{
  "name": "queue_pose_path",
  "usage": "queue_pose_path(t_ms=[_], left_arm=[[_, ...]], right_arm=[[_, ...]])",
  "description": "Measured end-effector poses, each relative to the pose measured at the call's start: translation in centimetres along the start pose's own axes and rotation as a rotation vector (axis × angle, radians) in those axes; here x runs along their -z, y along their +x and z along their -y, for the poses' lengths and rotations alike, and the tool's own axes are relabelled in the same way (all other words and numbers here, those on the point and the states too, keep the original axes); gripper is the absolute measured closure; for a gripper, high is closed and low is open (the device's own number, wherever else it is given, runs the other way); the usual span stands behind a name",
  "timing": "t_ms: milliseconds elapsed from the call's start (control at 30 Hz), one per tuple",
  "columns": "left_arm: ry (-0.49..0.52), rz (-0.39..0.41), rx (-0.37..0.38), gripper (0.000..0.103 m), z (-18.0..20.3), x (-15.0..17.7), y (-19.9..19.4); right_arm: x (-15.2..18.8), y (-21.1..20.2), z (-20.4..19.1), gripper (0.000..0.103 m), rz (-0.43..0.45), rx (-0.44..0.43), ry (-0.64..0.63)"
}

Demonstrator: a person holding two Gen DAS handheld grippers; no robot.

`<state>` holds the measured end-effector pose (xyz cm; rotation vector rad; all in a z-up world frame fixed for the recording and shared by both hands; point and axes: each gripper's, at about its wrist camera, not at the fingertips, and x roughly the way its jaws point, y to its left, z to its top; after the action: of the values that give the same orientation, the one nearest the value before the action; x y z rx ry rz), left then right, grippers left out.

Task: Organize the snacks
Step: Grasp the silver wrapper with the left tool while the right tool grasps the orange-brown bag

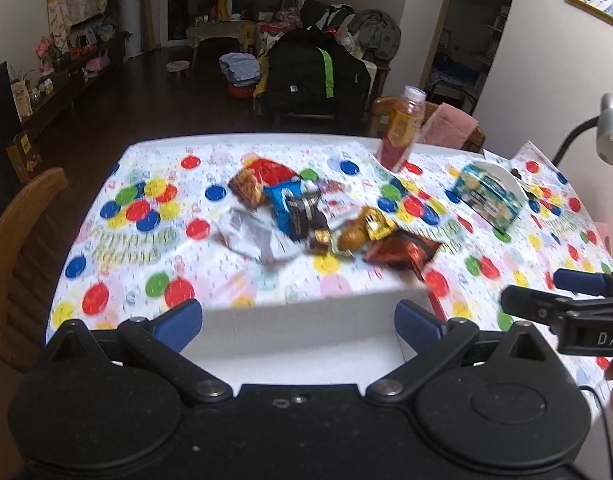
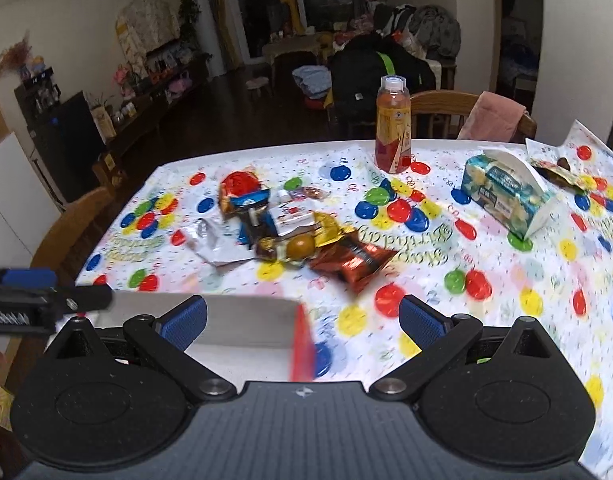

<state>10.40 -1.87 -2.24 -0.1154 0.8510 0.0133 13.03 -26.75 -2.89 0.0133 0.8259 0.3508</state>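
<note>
A heap of snack packets (image 1: pixel 314 216) lies mid-table: a red bag (image 1: pixel 262 176), a blue packet (image 1: pixel 284 196), a white wrapper (image 1: pixel 250 232) and a red-brown foil bag (image 1: pixel 402 252). The right wrist view shows the same heap (image 2: pixel 290 232). A white box (image 1: pixel 302 332) with a red side (image 2: pixel 302 344) stands at the near edge. My left gripper (image 1: pixel 298 324) is open, its blue fingers straddling the box's width. My right gripper (image 2: pixel 304 322) is open just right of the box, above the cloth. Each gripper shows in the other's view, blurred.
A balloon-print cloth (image 1: pixel 106 272) covers the table. At the back stand a drink bottle (image 2: pixel 392 128) and a tissue box (image 2: pixel 506 196); a crumpled wrapper (image 2: pixel 554 170) lies far right. Wooden chairs (image 1: pixel 22 240) flank the table, and a lamp (image 1: pixel 610 128) stands at the right.
</note>
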Motion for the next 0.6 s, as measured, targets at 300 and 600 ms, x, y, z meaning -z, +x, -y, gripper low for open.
queue_pose_path(t_ms=[300, 600], left_arm=[[-0.031, -0.058, -0.077, 0.001, -1.4, -5.5, 6.1], [-0.117, -0.196, -0.083, 0.003, -3.9, -9.7, 14.5]], right_arm=[[-4.7, 6.8, 3.6, 0.001, -0.112, -0.049, -0.122], [-7.6, 14.0, 4.1, 0.001, -0.222, -0.086, -0.297]])
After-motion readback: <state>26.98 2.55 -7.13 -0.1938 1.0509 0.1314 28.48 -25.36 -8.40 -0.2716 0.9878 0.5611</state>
